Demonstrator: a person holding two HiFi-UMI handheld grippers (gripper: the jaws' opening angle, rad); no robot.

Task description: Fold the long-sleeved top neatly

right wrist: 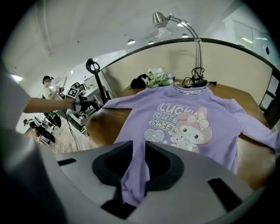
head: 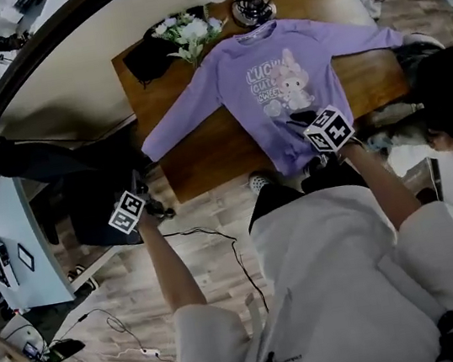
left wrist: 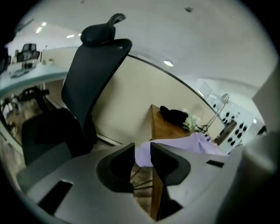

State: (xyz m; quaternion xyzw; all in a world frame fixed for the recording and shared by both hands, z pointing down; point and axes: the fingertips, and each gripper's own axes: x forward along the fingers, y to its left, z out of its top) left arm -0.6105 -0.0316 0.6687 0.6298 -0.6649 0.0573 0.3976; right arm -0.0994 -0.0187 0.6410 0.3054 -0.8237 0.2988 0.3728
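A purple long-sleeved top (head: 278, 74) with a bunny print lies face up on the wooden table (head: 206, 162), both sleeves spread out to the sides. My right gripper (head: 317, 157) is at the table's near edge, shut on the top's hem (right wrist: 135, 175); purple cloth runs up between its jaws in the right gripper view (right wrist: 139, 146). My left gripper (head: 159, 210) hangs off the table, below and left of the left sleeve's cuff (head: 153, 149). Its jaws (left wrist: 142, 146) stand a little apart with nothing between them; the cuff (left wrist: 175, 146) shows beyond them.
A black office chair (head: 78, 157) stands by the table's left end, close to my left gripper. A desk lamp (head: 253, 1), white flowers (head: 190, 32) and a black item (head: 151, 56) sit at the table's far edge. A cable (head: 218, 237) lies on the floor. Someone sits at the right (head: 452, 97).
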